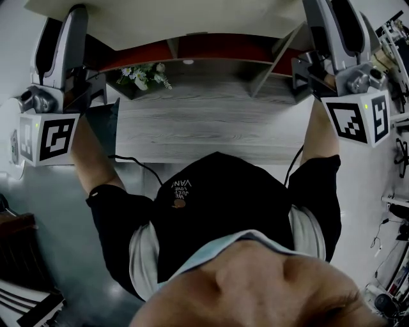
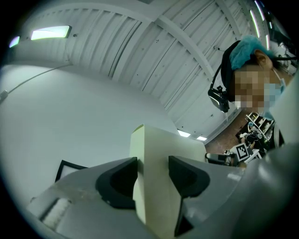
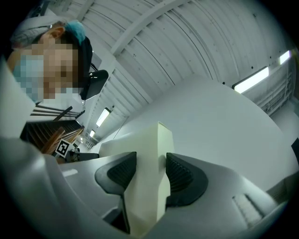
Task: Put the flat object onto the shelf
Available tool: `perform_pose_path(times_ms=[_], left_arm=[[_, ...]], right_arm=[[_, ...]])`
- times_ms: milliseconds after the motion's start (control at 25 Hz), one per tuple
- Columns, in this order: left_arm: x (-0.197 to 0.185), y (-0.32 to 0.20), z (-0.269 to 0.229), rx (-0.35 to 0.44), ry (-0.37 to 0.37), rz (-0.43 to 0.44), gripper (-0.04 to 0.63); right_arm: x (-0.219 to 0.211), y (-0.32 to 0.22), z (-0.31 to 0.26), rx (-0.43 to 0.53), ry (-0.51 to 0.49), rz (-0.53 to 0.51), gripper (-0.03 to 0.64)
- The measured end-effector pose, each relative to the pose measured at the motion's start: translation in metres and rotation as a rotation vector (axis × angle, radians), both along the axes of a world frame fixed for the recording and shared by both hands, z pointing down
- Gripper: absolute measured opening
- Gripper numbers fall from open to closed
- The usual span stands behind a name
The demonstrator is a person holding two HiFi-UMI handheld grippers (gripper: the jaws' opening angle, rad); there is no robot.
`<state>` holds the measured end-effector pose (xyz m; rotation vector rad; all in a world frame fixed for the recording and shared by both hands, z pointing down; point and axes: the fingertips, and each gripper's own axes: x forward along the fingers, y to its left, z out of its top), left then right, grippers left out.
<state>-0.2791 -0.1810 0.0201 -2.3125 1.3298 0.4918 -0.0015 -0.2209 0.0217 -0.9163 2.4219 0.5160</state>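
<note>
- The left gripper [image 2: 153, 176] clamps one end of the flat, cream-coloured rectangular board [image 1: 192, 16], its pads pressing both faces.
- The right gripper [image 3: 150, 176] grips the opposite end the same way.
- The board spans both grippers, raised above the grey wooden shelf with red back panel [image 1: 217, 61].

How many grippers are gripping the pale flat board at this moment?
2. The left gripper clamps the flat board at its left end; the right gripper clamps its right end.
</note>
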Motion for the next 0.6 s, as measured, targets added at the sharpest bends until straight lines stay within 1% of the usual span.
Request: perform_pose_path(times_ms=[200, 360, 600], left_arm=[[0.002, 0.000, -0.006, 0.030, -0.020, 0.010, 0.213], [0.004, -0.002, -0.012, 0.049, -0.029, 0.013, 0.212], [0.005, -0.027, -0.033, 0.058, -0.042, -0.001, 0.212]], right_arm=[[-0.005, 0.004, -0.008, 0.041, -0.001, -0.017, 0.189], [-0.003, 0.003, -0.014, 0.059, -0.004, -0.005, 0.186], [-0.003, -0.025, -0.031, 0.049, 0.016, 0.000, 0.184]])
